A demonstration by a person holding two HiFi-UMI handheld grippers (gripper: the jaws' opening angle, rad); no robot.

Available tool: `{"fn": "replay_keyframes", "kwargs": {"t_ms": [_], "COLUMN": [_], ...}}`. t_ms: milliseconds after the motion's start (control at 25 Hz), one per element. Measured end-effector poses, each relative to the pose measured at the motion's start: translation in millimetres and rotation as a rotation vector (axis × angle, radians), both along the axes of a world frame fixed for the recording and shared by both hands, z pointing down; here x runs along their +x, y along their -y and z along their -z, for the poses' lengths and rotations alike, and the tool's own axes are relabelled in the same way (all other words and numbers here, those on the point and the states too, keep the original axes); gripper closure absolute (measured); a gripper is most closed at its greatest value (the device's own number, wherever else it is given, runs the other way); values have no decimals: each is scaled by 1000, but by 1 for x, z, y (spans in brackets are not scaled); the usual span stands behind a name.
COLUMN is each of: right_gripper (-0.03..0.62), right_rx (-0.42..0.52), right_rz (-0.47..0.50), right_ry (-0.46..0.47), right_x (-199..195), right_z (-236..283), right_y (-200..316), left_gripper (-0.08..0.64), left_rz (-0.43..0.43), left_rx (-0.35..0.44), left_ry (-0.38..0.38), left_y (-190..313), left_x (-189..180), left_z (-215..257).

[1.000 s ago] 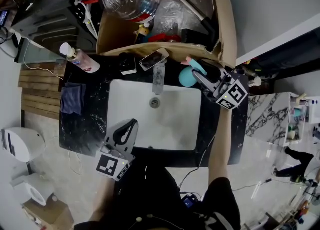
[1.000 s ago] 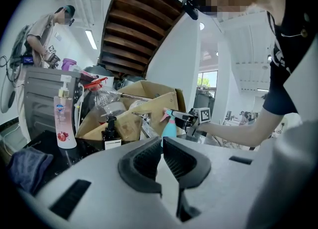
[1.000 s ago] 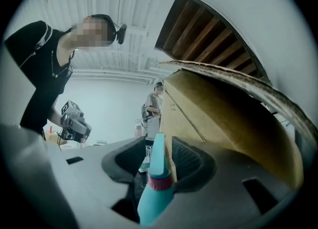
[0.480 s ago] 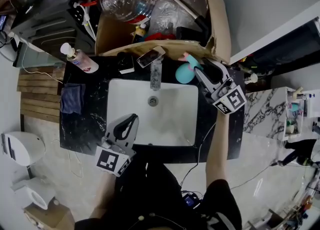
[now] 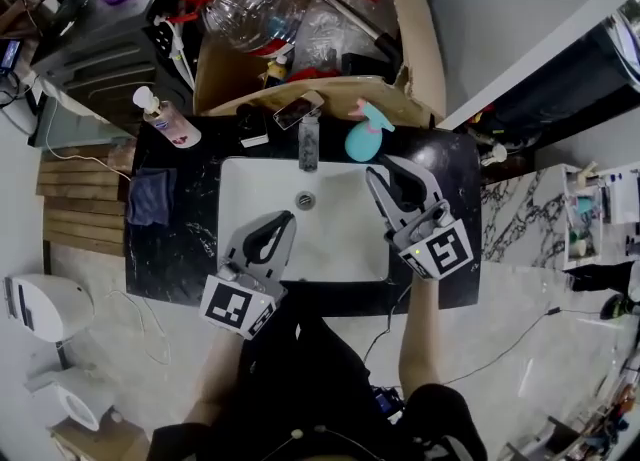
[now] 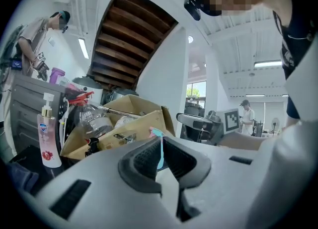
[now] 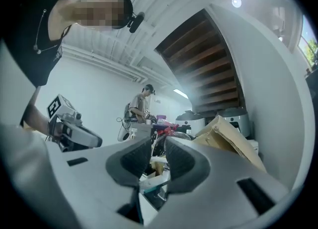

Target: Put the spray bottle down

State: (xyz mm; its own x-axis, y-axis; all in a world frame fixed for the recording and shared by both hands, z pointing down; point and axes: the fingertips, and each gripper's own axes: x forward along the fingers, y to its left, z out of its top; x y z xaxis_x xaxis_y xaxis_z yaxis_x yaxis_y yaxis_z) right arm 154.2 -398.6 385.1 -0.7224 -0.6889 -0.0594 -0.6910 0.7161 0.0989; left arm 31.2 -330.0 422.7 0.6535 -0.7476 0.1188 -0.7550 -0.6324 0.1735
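Two empty grippers over the sink (image 5: 245, 189): my right gripper (image 5: 392, 171), jaws apart though just narrowing, sits nearer the spray bottle (image 5: 365, 136) standing upright on the counter (image 5: 455, 164) beyond it, my left gripper (image 5: 283, 219) pressed together

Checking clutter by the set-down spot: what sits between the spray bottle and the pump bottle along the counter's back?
Head view: from the spray bottle toward the pump bottle come the faucet, a phone and a small dark bottle.
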Motion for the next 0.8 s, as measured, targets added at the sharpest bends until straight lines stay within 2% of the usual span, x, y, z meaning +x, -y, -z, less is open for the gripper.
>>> {"fn": "replay_keyframes", "kwargs": {"t_ms": [240, 480, 680, 800], "right_gripper": [517, 530, 589, 589], "right_rx": [-19, -71, -34, -36], "right_rz": [-71, -140, -206, -271], "right_ry": [72, 96, 130, 131], "right_x": [-5, -4, 0, 6], "right_z": [12, 10, 24, 30], "right_y": [-43, -81, -103, -111], "left_gripper": [541, 541, 541, 541], "left_rz": [-26, -27, -20, -20], "left_rx": [48, 82, 102, 116], "left_ry": [-24, -57, -67, -68], "left_y": [-9, -17, -22, -27], "left_x": [9, 9, 7, 6], "left_z": [21, 39, 50, 55]}}
